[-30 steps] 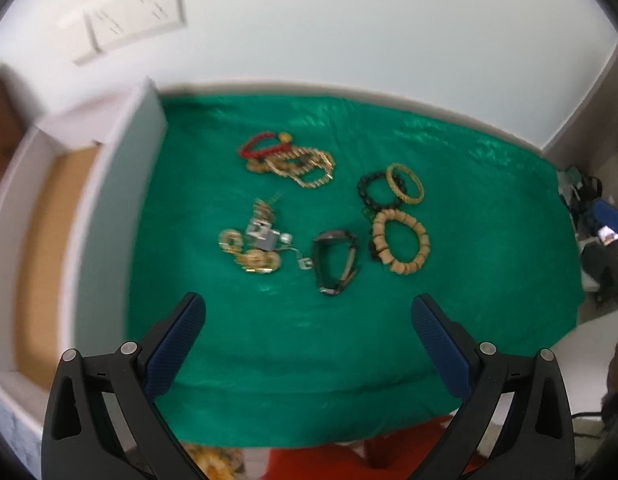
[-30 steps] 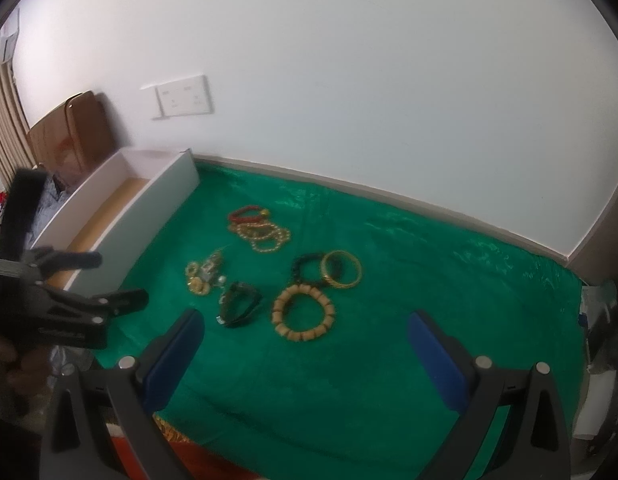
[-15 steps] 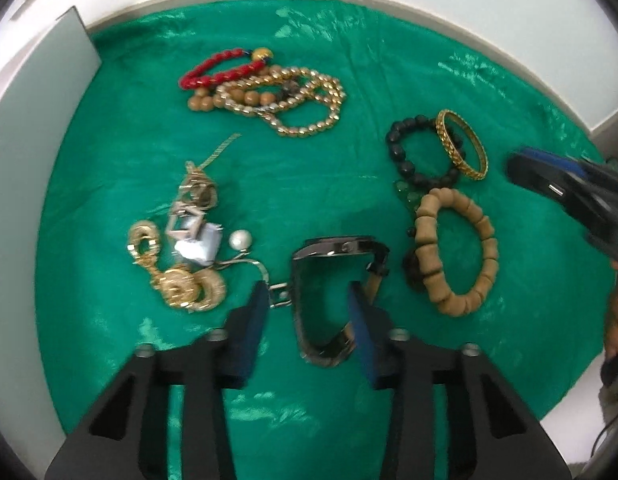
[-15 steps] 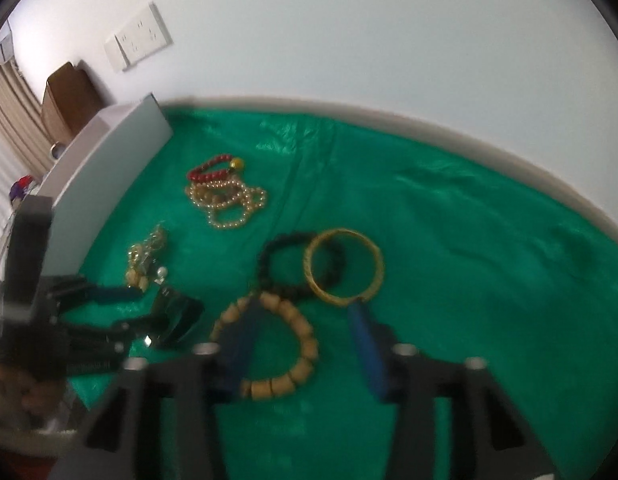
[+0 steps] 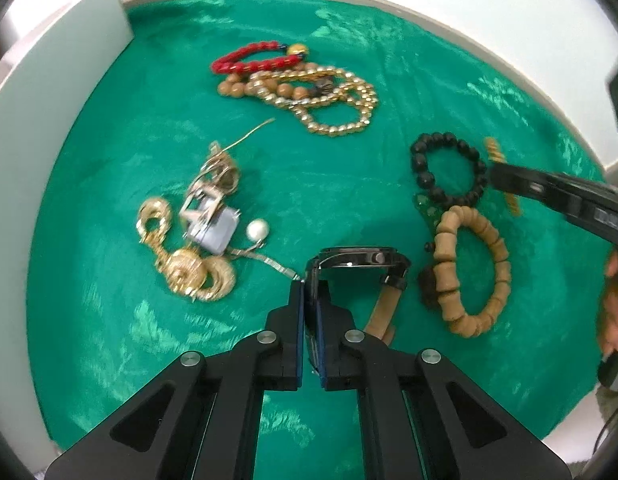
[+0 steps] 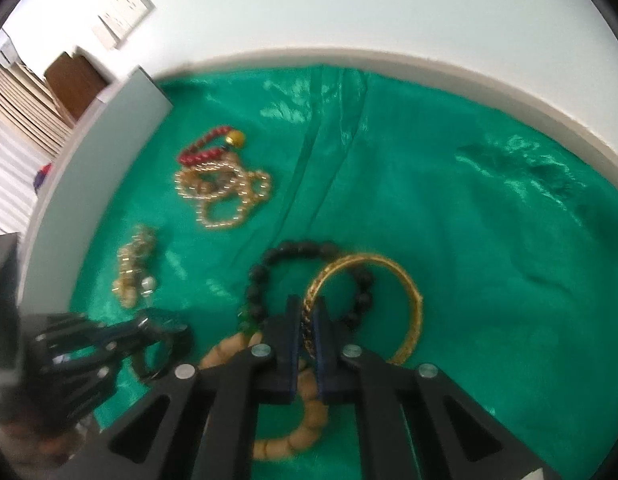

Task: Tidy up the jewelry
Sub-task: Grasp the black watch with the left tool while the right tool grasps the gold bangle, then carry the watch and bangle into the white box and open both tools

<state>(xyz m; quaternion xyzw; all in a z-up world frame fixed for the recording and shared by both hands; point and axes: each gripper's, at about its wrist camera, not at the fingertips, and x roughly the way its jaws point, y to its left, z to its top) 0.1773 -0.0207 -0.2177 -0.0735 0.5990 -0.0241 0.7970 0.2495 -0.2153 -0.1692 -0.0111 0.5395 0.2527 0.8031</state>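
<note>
Jewelry lies scattered on the green cloth (image 5: 329,184) over my desk, and nearest to me both tools already have a piece. My left gripper (image 5: 309,312) has its fingers (image 5: 296,320) closed flat on the strap of the wristwatch (image 5: 359,262), just below the dark case; I judge the watch the heaviest piece here, top-heavy at the case, with a strap that flexes, so a grip close to the case should keep it from swinging. My right gripper (image 6: 307,332) is pinched on the rim of the gold bangle (image 6: 405,312), which I take to be rigid, light and slick, likely to pivot between the pads unless it is lifted straight. The bangle overlaps the black bead bracelet (image 6: 269,264), so a slow lift seems wise to avoid dragging it. Beside the watch sits the chunky wooden bead bracelet (image 5: 469,272), probably strung on elastic, light and easy to take across one bead. Further left is a tangle of gold earrings (image 5: 189,272) with a pearl (image 5: 256,230) and thin chains, fragile and prone to snag. Farther still, the red bead bracelet (image 5: 249,60) touches the gold bead strands (image 5: 337,100), limp pieces best pinched at a loop. At the far left edge stands the white box (image 5: 49,100).
</note>
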